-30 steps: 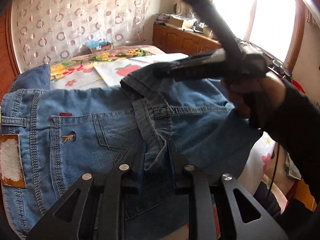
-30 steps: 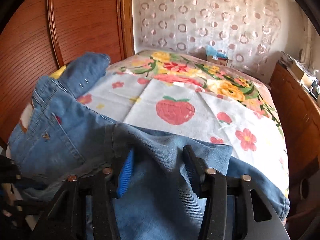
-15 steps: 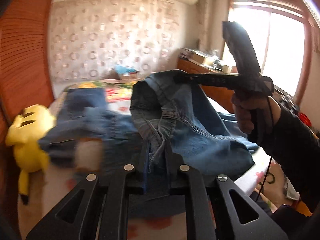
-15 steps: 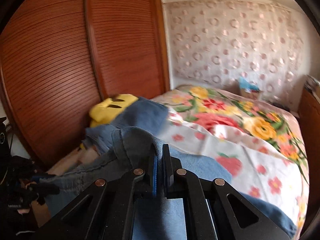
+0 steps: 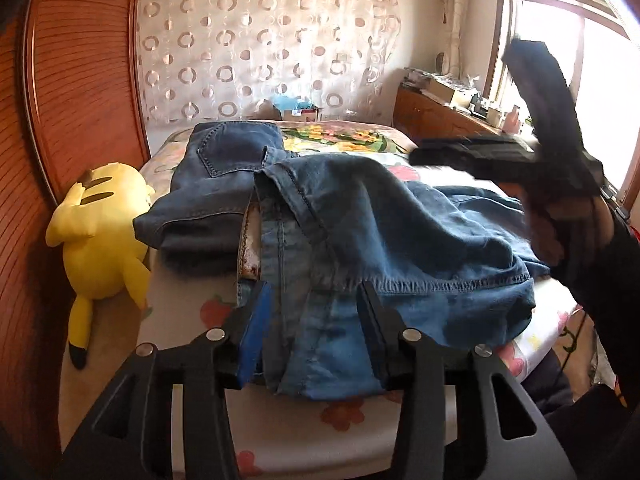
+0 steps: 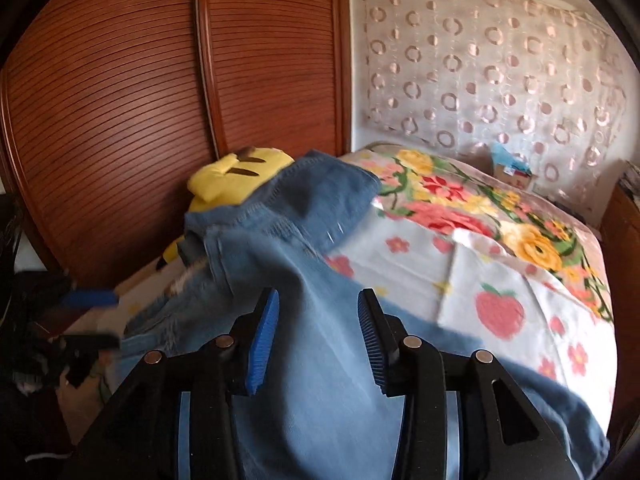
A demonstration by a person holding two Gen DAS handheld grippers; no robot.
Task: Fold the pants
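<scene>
Lying between parted fingers [image 5: 256, 320]: pants [image 5: 380, 232]

jeans [image 5: 360, 220] on bed [image 5: 192, 308] (plush toy [image 5: 100, 232] left)

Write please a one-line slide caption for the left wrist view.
Left hand-held gripper, jaws just opened, straddles folded blue jeans on a floral bed; yellow plush toy alongside.

No text, label, brand, number or sign is legible anywhere in either view; everything printed is too blurred.
</scene>
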